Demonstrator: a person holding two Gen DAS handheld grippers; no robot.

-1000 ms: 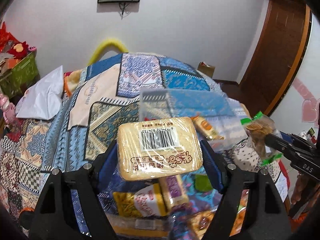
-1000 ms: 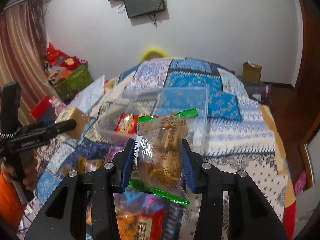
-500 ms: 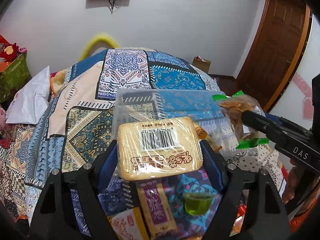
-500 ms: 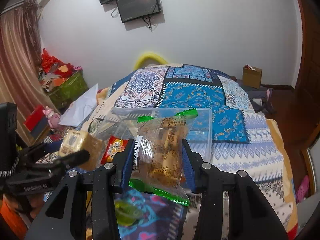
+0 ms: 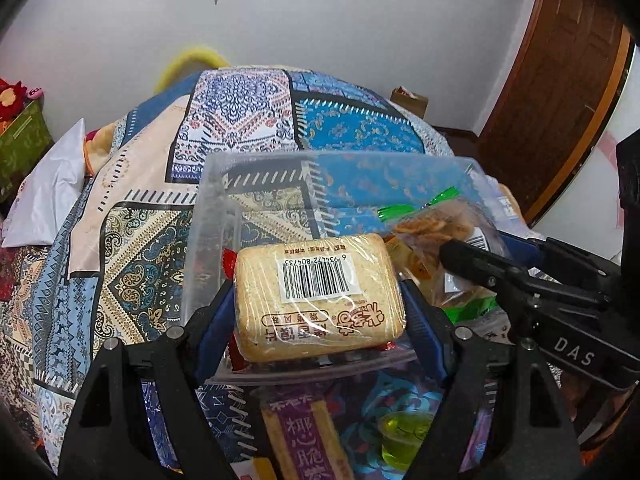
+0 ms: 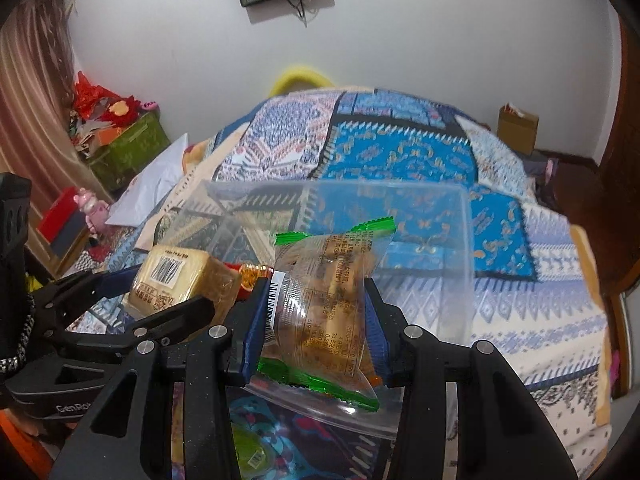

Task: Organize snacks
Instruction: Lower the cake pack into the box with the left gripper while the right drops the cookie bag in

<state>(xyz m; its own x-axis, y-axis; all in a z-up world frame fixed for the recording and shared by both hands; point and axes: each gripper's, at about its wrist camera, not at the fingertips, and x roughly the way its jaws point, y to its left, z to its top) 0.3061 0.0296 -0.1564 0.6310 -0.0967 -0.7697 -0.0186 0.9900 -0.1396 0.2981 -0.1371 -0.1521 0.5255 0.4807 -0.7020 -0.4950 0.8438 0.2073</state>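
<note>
Two snacks sit clamped between fingers: cake [image 5: 320, 296], biscuit bag [image 6: 324, 304].

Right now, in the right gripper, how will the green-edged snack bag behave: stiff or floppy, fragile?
The green-edged snack bag is probably floppy: its clear film wrinkles and its bottom edge hangs loose below the right gripper. It seems light for its size. The biscuits inside could crack if squeezed harder.

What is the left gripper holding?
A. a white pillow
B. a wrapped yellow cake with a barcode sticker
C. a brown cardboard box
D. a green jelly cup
B: the left gripper is shut on the wrapped yellow cake, its barcode label facing the camera, over the clear plastic box.
</note>
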